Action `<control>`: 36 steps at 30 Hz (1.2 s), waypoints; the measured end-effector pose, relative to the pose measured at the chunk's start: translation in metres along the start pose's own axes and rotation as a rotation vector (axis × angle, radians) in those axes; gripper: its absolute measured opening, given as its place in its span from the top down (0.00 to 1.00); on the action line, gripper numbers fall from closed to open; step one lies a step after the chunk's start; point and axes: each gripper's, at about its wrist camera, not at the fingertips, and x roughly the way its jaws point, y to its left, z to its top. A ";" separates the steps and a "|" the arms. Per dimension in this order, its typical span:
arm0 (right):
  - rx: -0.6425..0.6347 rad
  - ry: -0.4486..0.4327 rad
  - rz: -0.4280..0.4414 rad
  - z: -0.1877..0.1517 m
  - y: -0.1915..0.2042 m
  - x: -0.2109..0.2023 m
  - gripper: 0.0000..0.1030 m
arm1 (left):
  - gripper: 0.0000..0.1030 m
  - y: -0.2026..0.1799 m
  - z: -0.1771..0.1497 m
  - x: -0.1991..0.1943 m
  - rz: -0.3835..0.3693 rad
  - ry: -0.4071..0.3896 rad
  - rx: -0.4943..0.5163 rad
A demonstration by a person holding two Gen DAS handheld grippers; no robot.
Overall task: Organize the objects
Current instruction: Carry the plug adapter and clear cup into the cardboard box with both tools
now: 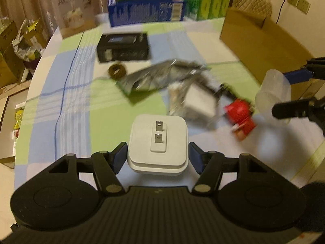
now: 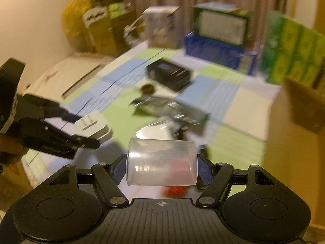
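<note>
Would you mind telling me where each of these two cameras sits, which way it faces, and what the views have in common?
Left wrist: sits on the left gripper, looking down its fingers across the table; its pads clamp a white plug adapter.
Right wrist: sits on the right gripper, facing the table; its pads clamp a clear plastic cup; a hand shows at left.
Shared: each sees the other gripper, the black box and cardboard box.

Curtains (image 1: 18, 2) hang behind the table; a wall socket (image 1: 300, 1) sits right.
</note>
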 end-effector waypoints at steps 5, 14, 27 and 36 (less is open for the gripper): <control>0.086 -0.052 -0.114 0.003 -0.059 -0.056 0.33 | 0.41 -0.048 0.034 -0.014 -0.045 -0.046 0.027; 0.227 -0.075 -0.283 -0.026 -0.164 -0.122 0.33 | 0.41 -0.174 0.106 -0.017 -0.176 -0.131 0.148; 0.406 -0.082 -0.258 -0.066 -0.235 -0.120 0.33 | 0.41 -0.280 0.139 0.030 -0.251 -0.095 0.293; 0.459 -0.096 -0.247 -0.074 -0.251 -0.120 0.33 | 0.41 -0.296 0.141 0.051 -0.250 -0.082 0.327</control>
